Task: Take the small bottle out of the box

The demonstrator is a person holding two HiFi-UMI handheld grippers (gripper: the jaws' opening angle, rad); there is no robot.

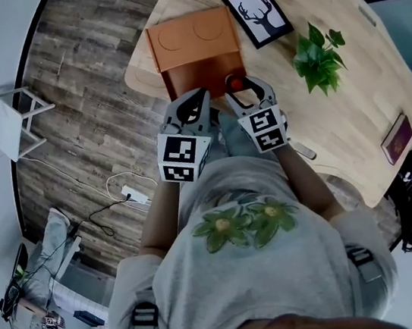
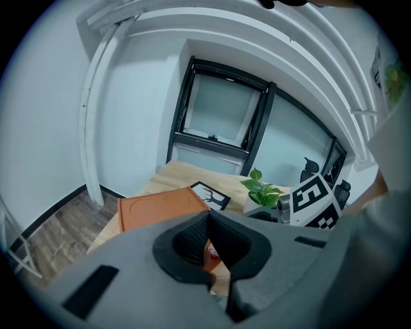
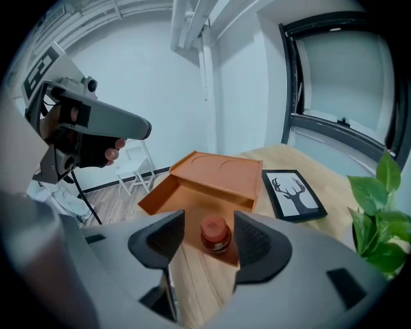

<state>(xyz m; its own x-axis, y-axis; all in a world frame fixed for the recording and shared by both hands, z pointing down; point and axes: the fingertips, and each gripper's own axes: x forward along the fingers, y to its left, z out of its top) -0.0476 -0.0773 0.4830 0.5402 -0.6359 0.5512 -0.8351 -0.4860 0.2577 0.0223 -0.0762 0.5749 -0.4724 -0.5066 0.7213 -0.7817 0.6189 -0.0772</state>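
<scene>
An orange box (image 1: 195, 42) lies open on the wooden table (image 1: 351, 107), its lid folded flat away from me. The small bottle (image 1: 236, 82), with a red cap, stands upright in the near part of the box. In the right gripper view the bottle (image 3: 215, 234) shows between the pads of my right gripper (image 3: 209, 226), which is open and clear of it on both sides. My left gripper (image 1: 200, 96) hovers to the left of the right one (image 1: 246, 89), over the box's near edge. Its tips (image 2: 209, 222) meet with nothing between them, and the box lid (image 2: 160, 207) lies beyond.
A framed deer picture (image 1: 258, 14) lies right of the box, with a small green plant (image 1: 318, 55) further right. A dark red booklet (image 1: 396, 139) sits near the table's right edge. On the floor to the left are a white chair (image 1: 12, 124) and a power strip (image 1: 135, 195).
</scene>
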